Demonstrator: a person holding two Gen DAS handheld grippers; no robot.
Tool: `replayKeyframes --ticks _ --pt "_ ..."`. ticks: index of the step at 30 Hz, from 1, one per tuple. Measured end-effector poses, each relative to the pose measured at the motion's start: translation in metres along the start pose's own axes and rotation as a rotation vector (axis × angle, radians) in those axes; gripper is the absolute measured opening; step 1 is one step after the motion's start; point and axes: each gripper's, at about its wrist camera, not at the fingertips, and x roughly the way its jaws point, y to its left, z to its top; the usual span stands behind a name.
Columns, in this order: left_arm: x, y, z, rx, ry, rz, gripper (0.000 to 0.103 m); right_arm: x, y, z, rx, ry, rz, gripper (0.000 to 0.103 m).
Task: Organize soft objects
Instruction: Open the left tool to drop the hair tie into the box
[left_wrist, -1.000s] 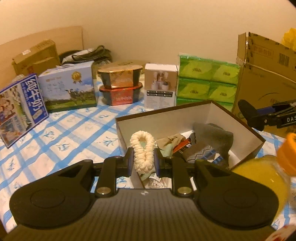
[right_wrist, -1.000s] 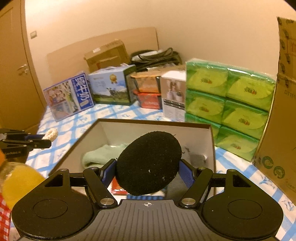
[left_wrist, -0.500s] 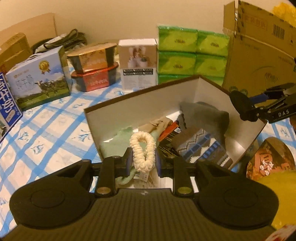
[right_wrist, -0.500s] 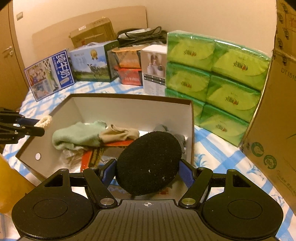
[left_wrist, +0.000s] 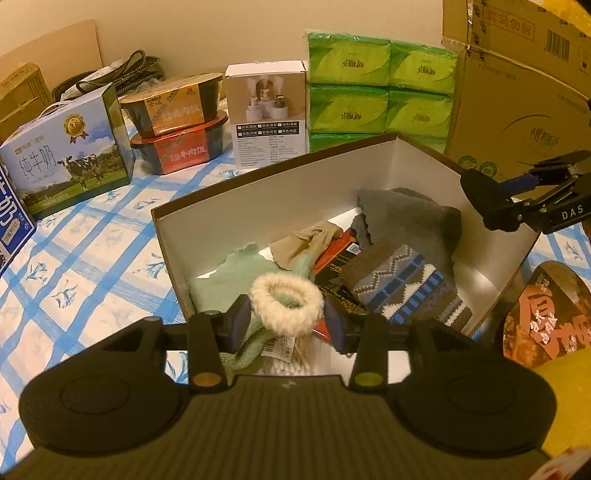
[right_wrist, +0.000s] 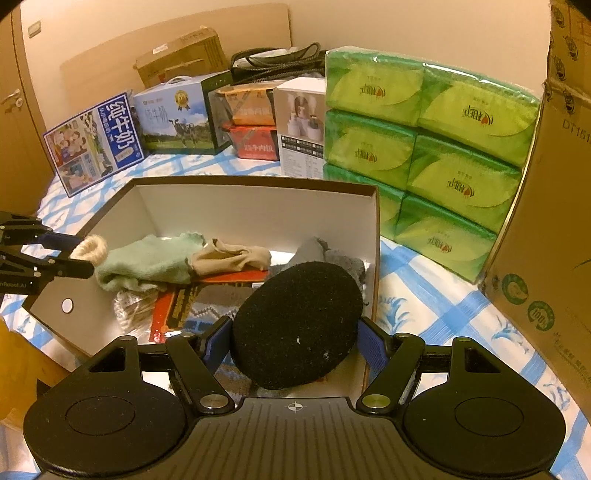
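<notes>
An open brown box with white inside walls (left_wrist: 280, 199) (right_wrist: 258, 206) holds a green cloth (right_wrist: 147, 258), a beige stocking (right_wrist: 229, 258), a grey cloth (left_wrist: 410, 221) and a patterned sock (left_wrist: 406, 280). My left gripper (left_wrist: 288, 319) has opened wide around a cream fluffy hair tie (left_wrist: 288, 302), which sits between the fingers over the box's near left corner; it also shows in the right wrist view (right_wrist: 88, 249). My right gripper (right_wrist: 295, 339) is shut on a round black pad (right_wrist: 297, 325) above the box's right end.
Stacked green tissue packs (right_wrist: 424, 155), a large cardboard carton (right_wrist: 546, 221), a white product box (left_wrist: 267, 114), two instant-meal tubs (left_wrist: 177, 122) and milk cartons (left_wrist: 66, 147) line the back. A round lidded bowl (left_wrist: 546, 310) is at the right on the blue checked cloth (left_wrist: 74, 258).
Both grippers moved forward and down over the box. The left jaws spread apart, so the hair tie went from squeezed flat to a round ring. The right grip is unchanged.
</notes>
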Motion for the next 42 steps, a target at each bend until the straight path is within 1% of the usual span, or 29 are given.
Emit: replayKeyframes --ticks 3,12,14,16,22,24,25,30,42 --pt "0.0012 -0.0001 0.0001 -0.001 0.002 0.000 0.048 0.0004 -0.0010 0.0005 0.002 -0.002 0.001 0.072" --pt "0.0042 -0.0002 -0.0004 -0.006 0.000 0.002 0.050 -0.0006 0.0006 0.0028 -0.015 -0.007 0.009 0.072" --pt "0.0046 -0.0002 -0.0006 -0.005 0.002 0.004 0.051 -0.0001 0.0021 0.0031 -0.026 -0.009 -0.001 0.072" --pt "0.0054 -0.0001 -0.0009 -0.005 0.003 0.005 0.051 0.0015 0.0030 0.0036 -0.033 -0.009 -0.013 0.073" --pt "0.0070 0.0006 -0.0006 0.000 -0.001 0.003 0.053 0.0022 0.0009 0.0042 -0.016 -0.020 -0.001 0.078" --pt "0.0070 0.0003 -0.0002 -0.002 -0.005 0.003 0.057 0.0014 -0.0001 0.0049 -0.012 -0.027 -0.001 0.079" --pt "0.0071 0.0006 -0.0001 -0.003 -0.007 0.003 0.058 0.0011 -0.0002 0.0052 -0.011 -0.030 -0.001 0.080" --pt "0.0077 0.0002 0.0004 0.000 -0.014 0.005 0.058 -0.0005 -0.0010 0.0070 -0.006 -0.045 0.004 0.082" --pt "0.0048 0.0015 0.0013 -0.008 -0.025 0.013 0.058 -0.0061 0.0008 0.0048 -0.002 -0.056 0.013 0.082"
